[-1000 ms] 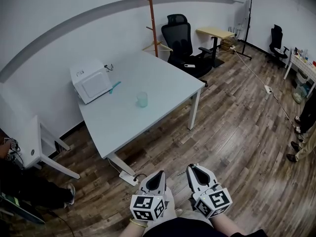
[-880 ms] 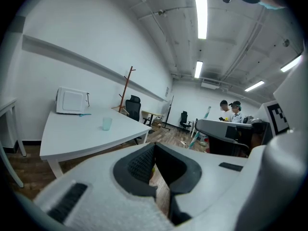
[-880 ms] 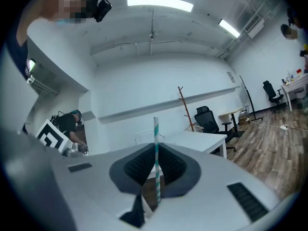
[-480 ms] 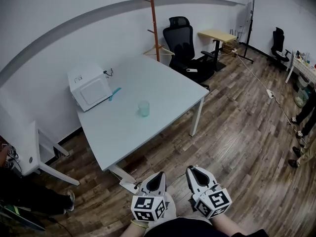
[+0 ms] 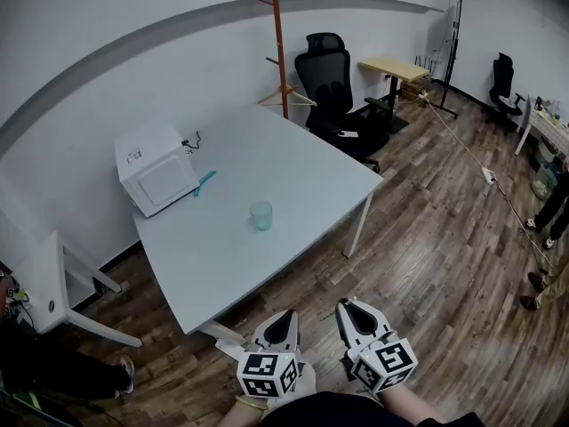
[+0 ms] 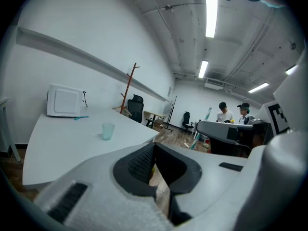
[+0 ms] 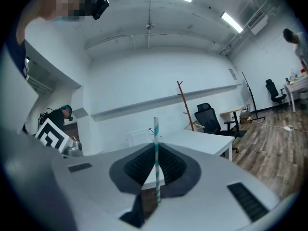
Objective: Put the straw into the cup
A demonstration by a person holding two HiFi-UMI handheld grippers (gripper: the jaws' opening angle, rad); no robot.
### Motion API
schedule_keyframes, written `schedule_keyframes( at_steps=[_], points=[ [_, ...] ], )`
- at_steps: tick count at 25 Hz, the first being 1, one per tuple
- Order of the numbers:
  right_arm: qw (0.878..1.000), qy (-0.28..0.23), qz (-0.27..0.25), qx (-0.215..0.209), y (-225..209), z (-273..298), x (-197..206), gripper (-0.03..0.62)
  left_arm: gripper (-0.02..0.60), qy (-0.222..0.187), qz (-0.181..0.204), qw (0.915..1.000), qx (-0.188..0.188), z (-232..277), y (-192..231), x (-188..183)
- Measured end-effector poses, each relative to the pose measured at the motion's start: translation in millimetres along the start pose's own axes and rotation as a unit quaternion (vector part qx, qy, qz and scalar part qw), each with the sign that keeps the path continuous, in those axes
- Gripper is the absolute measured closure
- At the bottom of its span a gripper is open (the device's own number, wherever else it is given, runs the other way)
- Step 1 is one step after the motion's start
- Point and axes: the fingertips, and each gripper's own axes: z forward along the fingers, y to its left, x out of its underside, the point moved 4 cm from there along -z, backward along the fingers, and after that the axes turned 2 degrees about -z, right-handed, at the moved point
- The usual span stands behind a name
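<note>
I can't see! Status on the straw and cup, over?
Right hand-held gripper shut on teal-striped white straw. Left hand-held gripper shut, empty. Green see-through cup upright on white table; wood floor between.

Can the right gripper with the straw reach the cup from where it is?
Probably not yet. The right gripper, shut on the straw, is over the floor short of the table, and the cup stands mid-table. Nothing blocks the way, though.

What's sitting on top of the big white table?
On the table there's a white microwave, a thin teal stick right beside it, and a see-through green cup standing alone. The microwave covers whatever is behind it.
</note>
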Motion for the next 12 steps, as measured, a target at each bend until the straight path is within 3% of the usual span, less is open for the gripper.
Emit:
schedule_keyframes(
  at_steps=[12],
  points=[
    [1.000,0.014,-0.006,-0.008,-6.7,82.9,-17.8,0.554,0.563,0.008,-0.009,0.9999,0.000,47.0,53.8,-39.3]
  ],
)
